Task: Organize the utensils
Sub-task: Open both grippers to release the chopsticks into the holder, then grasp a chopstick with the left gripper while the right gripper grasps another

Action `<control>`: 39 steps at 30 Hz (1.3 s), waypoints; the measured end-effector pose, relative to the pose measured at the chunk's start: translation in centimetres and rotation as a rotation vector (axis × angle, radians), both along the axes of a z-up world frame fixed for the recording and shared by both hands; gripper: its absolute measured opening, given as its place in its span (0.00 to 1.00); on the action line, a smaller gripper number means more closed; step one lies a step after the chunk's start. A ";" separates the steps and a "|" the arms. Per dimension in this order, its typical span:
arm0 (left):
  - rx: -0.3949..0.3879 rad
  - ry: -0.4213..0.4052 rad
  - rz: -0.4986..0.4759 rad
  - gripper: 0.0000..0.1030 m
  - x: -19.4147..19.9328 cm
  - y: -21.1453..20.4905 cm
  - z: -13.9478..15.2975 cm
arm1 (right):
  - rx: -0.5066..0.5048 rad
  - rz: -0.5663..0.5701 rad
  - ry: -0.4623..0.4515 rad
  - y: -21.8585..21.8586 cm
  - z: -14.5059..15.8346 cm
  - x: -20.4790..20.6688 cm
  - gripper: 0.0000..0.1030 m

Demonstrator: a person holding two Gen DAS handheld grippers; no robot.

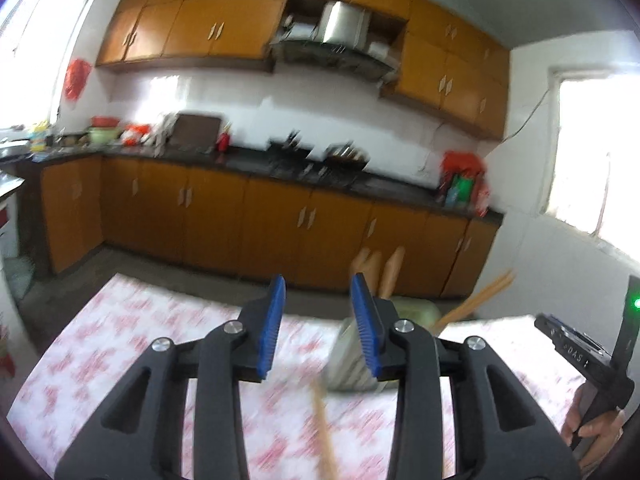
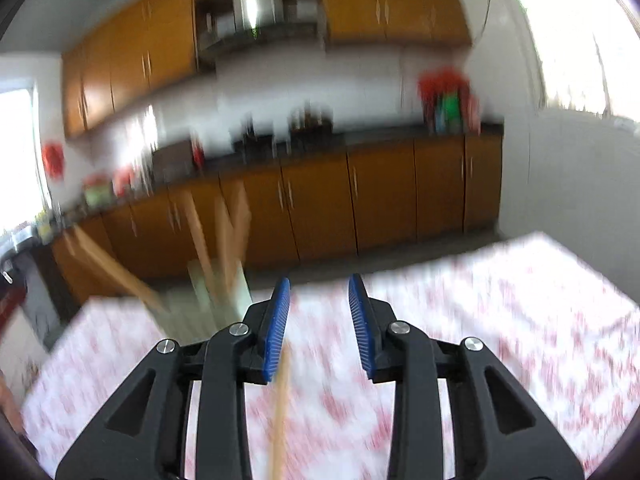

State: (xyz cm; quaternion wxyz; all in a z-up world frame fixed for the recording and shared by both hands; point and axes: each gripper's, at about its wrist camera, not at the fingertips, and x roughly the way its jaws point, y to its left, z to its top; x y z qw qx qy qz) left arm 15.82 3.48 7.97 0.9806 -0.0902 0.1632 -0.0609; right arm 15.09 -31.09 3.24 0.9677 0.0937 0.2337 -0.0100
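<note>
Motion blur smears both views, yet the left gripper (image 1: pixel 318 292) and right gripper (image 2: pixel 319 292) each show jaws apart and empty above the patterned tablecloth (image 1: pixel 120 344), where what seems a wooden utensil (image 1: pixel 326 432) lies near the holder (image 1: pixel 348 364) of upright sticks.

I see a pale green ribbed utensil holder (image 1: pixel 352 356) standing upright on the bench, with several wooden utensils (image 1: pixel 390 272) poking up out of it and leaning apart. One wooden stick (image 1: pixel 326 432) lies flat on the bench, just in front of the holder. Everything is motion-blurred, so finer detail escapes me.
</note>
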 end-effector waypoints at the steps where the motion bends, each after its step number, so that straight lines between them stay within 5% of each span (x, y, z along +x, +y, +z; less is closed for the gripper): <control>1: 0.007 0.054 0.010 0.34 0.1 0.5 -1.7 | 0.002 0.019 0.063 0.0 -1.5 0.5 0.30; 5: 0.000 0.276 -0.010 0.34 1.1 1.3 -7.8 | 0.053 0.144 0.314 1.9 -8.4 1.8 0.16; 13: -0.040 0.487 -0.116 0.31 1.2 -1.3 -15.0 | 0.059 0.211 0.413 5.6 -12.1 2.4 0.15; 20: -0.014 0.547 -0.172 0.28 1.2 -3.3 -16.9 | 0.015 0.211 0.414 5.7 -13.0 1.9 0.07; 22: -0.007 0.561 -0.181 0.25 1.2 -3.6 -17.2 | -0.053 0.155 0.405 5.6 -13.0 2.0 0.07; 26: 0.008 0.577 -0.199 0.22 1.3 -4.2 -17.8 | -0.032 0.092 0.405 3.9 -13.2 2.2 0.07; 39: 0.167 0.571 -0.177 0.20 0.5 -5.8 -17.9 | -0.079 0.082 0.403 2.5 -13.5 1.2 0.08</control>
